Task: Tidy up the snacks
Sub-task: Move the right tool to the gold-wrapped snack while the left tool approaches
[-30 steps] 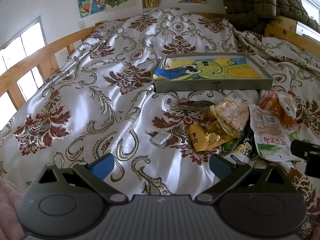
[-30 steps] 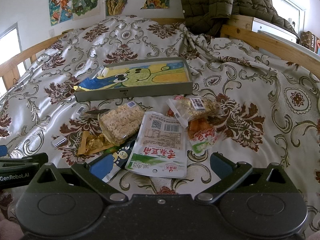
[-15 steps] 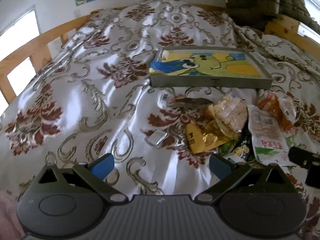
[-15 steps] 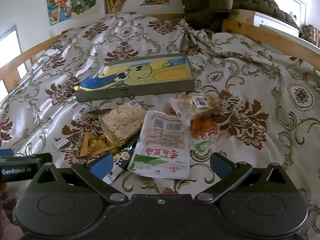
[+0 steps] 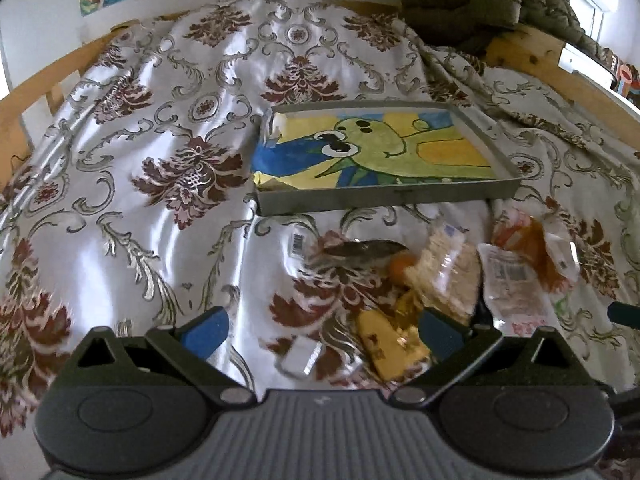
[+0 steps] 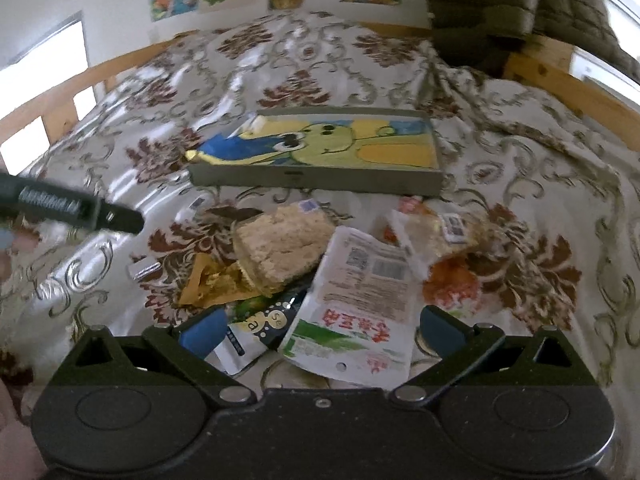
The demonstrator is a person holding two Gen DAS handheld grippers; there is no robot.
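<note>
Both fingers of the left gripper (image 5: 322, 326), tipped with blue pads (image 5: 204, 330), are standing wide apart over the bed with nothing between them. Just ahead of them, in the left wrist view, a small silver foil packet (image 5: 300, 358) is lying flat on the shiny floral bedspread (image 5: 132, 184), and a yellow-gold crinkled wrapper (image 5: 390, 350) is lying beside it, its long axis running away from the camera. Beyond these, a clear bag of pale puffed-rice squares (image 5: 446, 272) is resting against a white pouch with a barcode (image 5: 512, 288), which is pointing its barcode end toward the shallow grey tray lined with a green-and-yellow cartoon drawing (image 5: 384, 200). The tray is sitting further up the bed, its long side running left to right. A dark flat sachet (image 5: 362, 249) is lying crosswise between tray and pile.

Turning to the right wrist view, the right gripper (image 6: 320, 328) is hovering spread open and empty directly over the snack pile. The white pouch (image 6: 356, 292) is lying between its fingers, long axis tilted slightly rightward, red lettering nearest the camera. A dark blue packet (image 6: 264, 322) is peeking out from under it, just beside the left pad. The puffed-rice bag (image 6: 282, 244) is overlapping the gold wrapper (image 6: 210, 284). An orange-and-clear snack bag (image 6: 444, 240) is lying to the right. The left gripper's black body (image 6: 68, 206) is reaching in from the left edge.
</note>
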